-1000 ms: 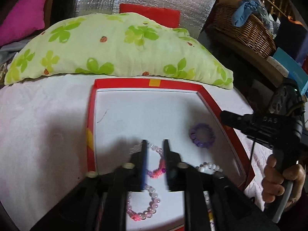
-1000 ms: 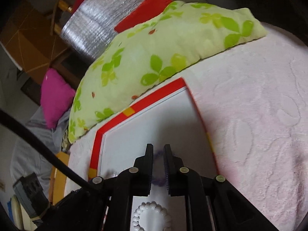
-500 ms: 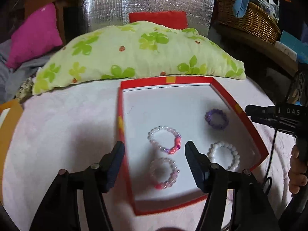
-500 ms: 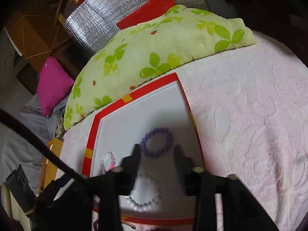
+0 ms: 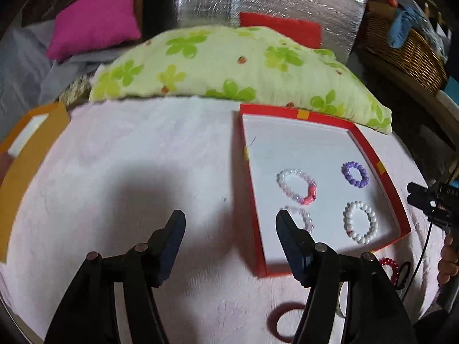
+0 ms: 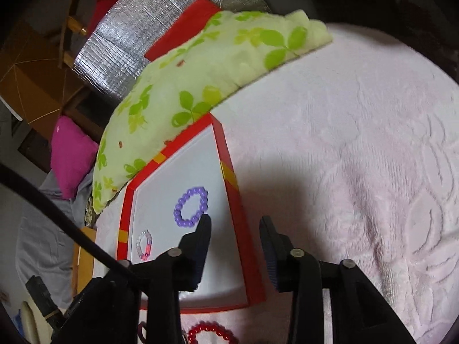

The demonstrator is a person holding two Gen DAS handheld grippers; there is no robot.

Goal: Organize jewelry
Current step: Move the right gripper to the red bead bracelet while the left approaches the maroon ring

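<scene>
I've got both tools empty w/ jaws apart: left gripper [image 5: 229, 220] over the pink blanket [image 5: 143, 172], right gripper [image 6: 233, 225] straddling the red tray [image 6: 243, 243] edge nr the purple bracelet [image 6: 190, 207].

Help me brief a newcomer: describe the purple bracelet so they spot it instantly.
Find the red-rimmed tray with the white floor, in front of the green floral pillow. Four bead bracelets lie inside; the purple bracelet is the far right one, the only solid violet ring.
</scene>
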